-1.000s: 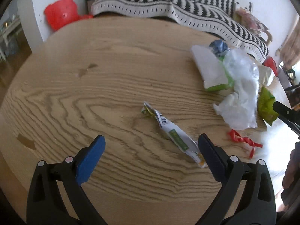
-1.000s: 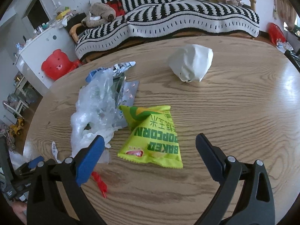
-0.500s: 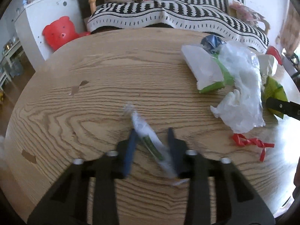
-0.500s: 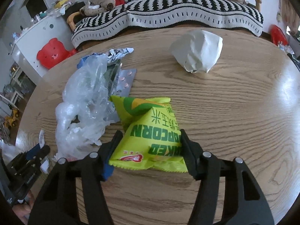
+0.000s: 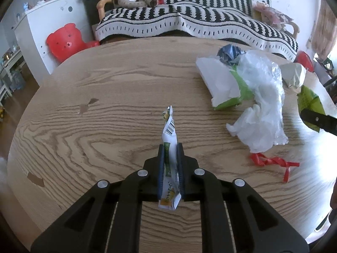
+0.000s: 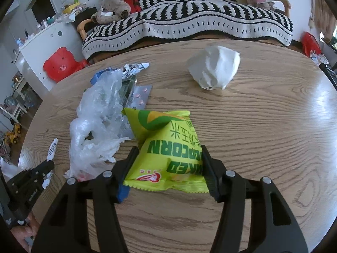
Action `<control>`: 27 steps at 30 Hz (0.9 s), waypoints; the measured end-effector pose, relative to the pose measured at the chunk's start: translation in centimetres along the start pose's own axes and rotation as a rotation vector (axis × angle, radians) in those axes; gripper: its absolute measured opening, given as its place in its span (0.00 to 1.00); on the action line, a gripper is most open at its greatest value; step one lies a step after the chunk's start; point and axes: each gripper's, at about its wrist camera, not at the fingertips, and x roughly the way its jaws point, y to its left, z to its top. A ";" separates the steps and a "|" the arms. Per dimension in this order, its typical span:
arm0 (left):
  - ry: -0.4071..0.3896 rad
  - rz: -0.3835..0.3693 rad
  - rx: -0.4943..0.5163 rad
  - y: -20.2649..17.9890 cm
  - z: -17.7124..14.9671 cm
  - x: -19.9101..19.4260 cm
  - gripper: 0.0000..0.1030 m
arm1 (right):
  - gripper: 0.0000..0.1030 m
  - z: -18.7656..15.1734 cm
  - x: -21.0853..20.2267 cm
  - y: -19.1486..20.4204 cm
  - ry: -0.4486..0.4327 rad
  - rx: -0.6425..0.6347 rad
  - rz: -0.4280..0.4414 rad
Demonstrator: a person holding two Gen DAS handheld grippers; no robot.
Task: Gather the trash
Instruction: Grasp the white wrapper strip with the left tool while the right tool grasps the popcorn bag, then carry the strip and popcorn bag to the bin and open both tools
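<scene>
L gripper (image 5: 170, 149) clamped on thin white/green sachet (image 5: 169, 135), barcode end poking up over wood table (image 5: 105, 126). Clear crumpled plastic (image 6: 99, 113) mid-table. R gripper (image 6: 168, 154) squeezing yellow-green popcorn bag (image 6: 168, 145), puffy, front end on table.

The yellow-green snack bag (image 6: 168, 147) reads "POPCORN", partly covered, beside three Chinese characters.
</scene>
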 end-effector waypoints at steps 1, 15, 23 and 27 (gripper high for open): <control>-0.002 -0.004 -0.002 -0.2 0.1 -0.1 0.10 | 0.55 0.0 -0.2 -0.2 -0.003 0.001 -0.001; -0.087 -0.149 0.073 -9.0 2.0 -4.0 0.10 | 0.55 -3.6 -9.1 -8.7 -0.107 0.079 -0.056; -0.128 -0.297 0.210 -19.6 0.8 -6.6 0.10 | 0.55 -8.4 -14.4 -18.1 -0.134 0.199 -0.140; -0.124 -0.392 0.295 -26.5 -0.6 -7.9 0.10 | 0.55 -11.8 -18.1 -23.0 -0.158 0.271 -0.199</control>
